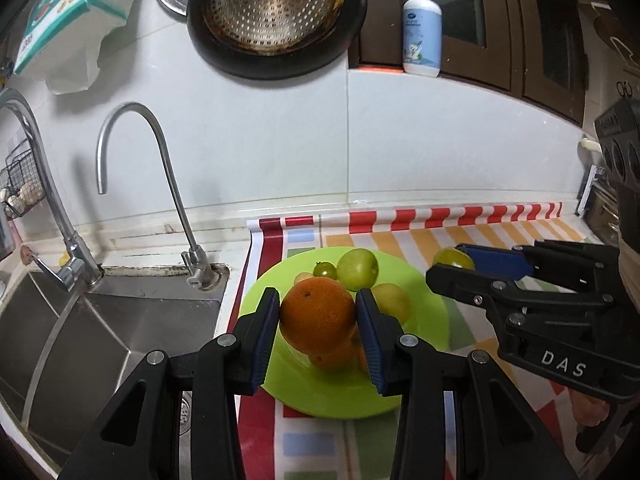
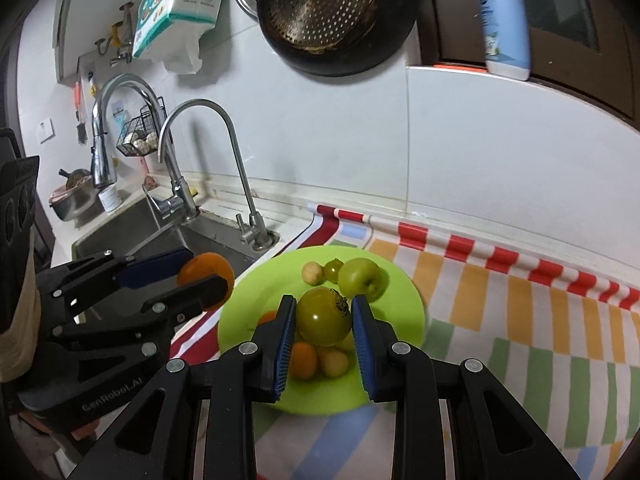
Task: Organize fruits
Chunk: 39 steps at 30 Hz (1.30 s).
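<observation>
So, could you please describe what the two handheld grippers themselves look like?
Both the left gripper and right gripper are matte black plastic linkages with silver pivot screws and ribbed blue finger pads. White lettering marks the bodies: "DAS" on the right one, "GenRobot.AI" on the left. No cables show.

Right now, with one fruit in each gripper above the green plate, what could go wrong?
1. The left gripper holds a round orange only by its sides; it might slip and fall onto the fruits below.
2. The right gripper squeezes a green tomato, which may bruise.
3. The green plate sits near the sink; a dropped fruit could roll in.
</observation>
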Each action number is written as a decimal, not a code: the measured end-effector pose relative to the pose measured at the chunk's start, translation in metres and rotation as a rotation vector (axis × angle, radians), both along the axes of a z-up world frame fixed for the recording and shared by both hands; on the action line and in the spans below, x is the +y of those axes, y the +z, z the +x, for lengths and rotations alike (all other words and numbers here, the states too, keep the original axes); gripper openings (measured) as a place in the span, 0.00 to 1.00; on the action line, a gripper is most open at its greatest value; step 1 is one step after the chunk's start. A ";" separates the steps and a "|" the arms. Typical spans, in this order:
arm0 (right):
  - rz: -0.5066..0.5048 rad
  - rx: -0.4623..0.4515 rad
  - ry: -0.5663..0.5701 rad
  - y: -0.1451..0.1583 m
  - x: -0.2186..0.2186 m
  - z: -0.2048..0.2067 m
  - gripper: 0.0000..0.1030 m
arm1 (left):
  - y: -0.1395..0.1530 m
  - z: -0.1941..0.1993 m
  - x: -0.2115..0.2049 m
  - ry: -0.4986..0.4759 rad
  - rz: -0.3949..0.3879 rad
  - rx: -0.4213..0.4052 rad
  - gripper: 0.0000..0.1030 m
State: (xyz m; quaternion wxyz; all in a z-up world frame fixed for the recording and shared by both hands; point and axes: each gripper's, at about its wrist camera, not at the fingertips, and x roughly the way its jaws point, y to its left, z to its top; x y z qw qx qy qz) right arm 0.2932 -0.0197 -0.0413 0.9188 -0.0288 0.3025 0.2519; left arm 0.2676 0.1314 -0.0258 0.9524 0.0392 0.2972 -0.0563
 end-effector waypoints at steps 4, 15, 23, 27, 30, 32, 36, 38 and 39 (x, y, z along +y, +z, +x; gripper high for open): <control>-0.002 0.007 0.009 -0.007 0.009 0.019 0.28 | -0.010 0.017 0.004 -0.002 0.007 0.017 0.38; -0.015 0.050 0.040 -0.032 0.029 0.057 0.28 | -0.040 0.050 0.013 -0.007 0.016 0.076 0.38; -0.021 0.064 0.032 -0.043 0.031 0.073 0.29 | -0.050 0.063 0.014 -0.014 -0.002 0.106 0.41; -0.002 0.070 0.010 -0.042 0.027 0.073 0.37 | -0.045 0.058 0.013 -0.005 0.004 0.087 0.43; -0.001 0.063 0.001 -0.039 0.023 0.068 0.37 | -0.038 0.051 0.014 0.009 0.005 0.073 0.45; 0.003 0.054 -0.007 -0.034 0.019 0.061 0.37 | -0.032 0.043 0.012 0.023 0.006 0.058 0.49; 0.000 0.034 -0.034 -0.027 0.011 0.048 0.43 | -0.022 0.027 0.009 0.045 0.011 0.035 0.51; -0.006 0.021 -0.049 -0.023 0.007 0.038 0.44 | -0.015 0.017 0.008 0.062 0.014 0.016 0.59; -0.009 0.016 -0.051 -0.021 0.004 0.033 0.45 | -0.012 0.012 0.008 0.066 0.016 0.005 0.62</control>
